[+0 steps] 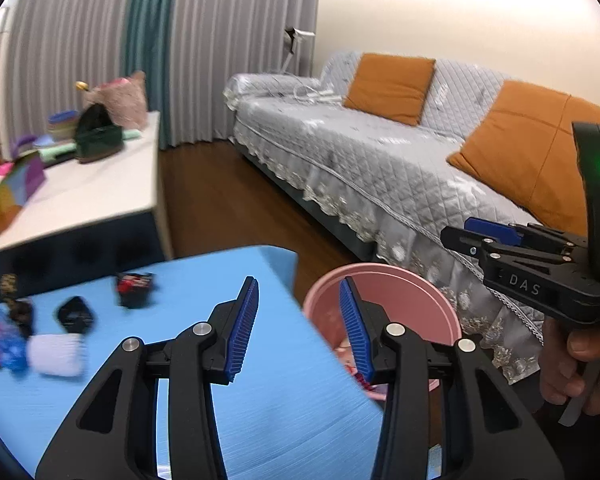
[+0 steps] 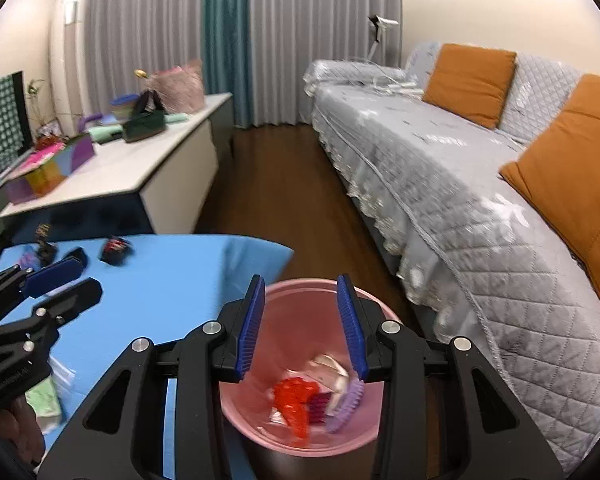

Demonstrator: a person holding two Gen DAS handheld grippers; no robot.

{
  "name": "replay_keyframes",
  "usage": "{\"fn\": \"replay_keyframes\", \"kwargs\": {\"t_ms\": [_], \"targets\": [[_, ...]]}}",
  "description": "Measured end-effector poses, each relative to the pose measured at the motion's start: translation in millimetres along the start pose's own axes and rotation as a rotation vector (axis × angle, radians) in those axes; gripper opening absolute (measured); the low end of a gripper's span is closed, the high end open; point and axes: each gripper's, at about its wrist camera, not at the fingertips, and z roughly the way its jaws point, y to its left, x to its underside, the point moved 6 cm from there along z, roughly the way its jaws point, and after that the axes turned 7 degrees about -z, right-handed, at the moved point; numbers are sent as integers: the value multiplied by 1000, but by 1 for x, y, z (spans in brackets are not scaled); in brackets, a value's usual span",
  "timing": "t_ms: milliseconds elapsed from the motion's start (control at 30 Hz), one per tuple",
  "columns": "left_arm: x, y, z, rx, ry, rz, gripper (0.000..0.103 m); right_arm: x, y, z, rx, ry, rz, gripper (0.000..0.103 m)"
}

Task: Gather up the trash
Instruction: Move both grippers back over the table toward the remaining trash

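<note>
A bin point(image 2: 300, 364) stands on the floor point(image 2: 284, 184) just beside the right edge of the tabletop point(image 2: 172, 280), between it and the sofa point(image 2: 440, 200). Several bits of trash point(image 2: 296, 400) lie in the bin's bottom. On the tabletop's far left part lie a few small wrappers point(image 1: 134, 288), close together. Behind the tabletop stands a long cabinet point(image 2: 140, 168) with bags and boxes point(image 2: 144, 124) on its top. Two cushions point(image 2: 470, 82) lean against the sofa's back. Curtains point(image 2: 228, 36) hang behind the cabinet. The right claw point(image 2: 300, 326) hangs above the bin; the left claw point(image 1: 298, 330) is over the tabletop's right edge.
</note>
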Motion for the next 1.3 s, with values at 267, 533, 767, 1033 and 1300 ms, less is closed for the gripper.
{"fn": "replay_keyframes", "kwargs": {"t_ms": [267, 533, 767, 1033, 1300], "targets": [[-10, 69, -52, -92, -51, -15, 41, -19, 64, -20, -88, -107, -62, 38], [16, 164, -71, -235, -66, -152, 36, -22, 109, 5, -187, -84, -36, 31], [26, 230, -73, -348, -78, -241, 36, -23, 158, 45, -261, -67, -52, 27], [37, 280, -63, -443, -80, -350, 36, -21, 198, 92, -330, -41, -70, 25], [49, 322, -51, -543, -62, -426, 37, -22, 221, 153, -389, 42, -32, 29]]}}
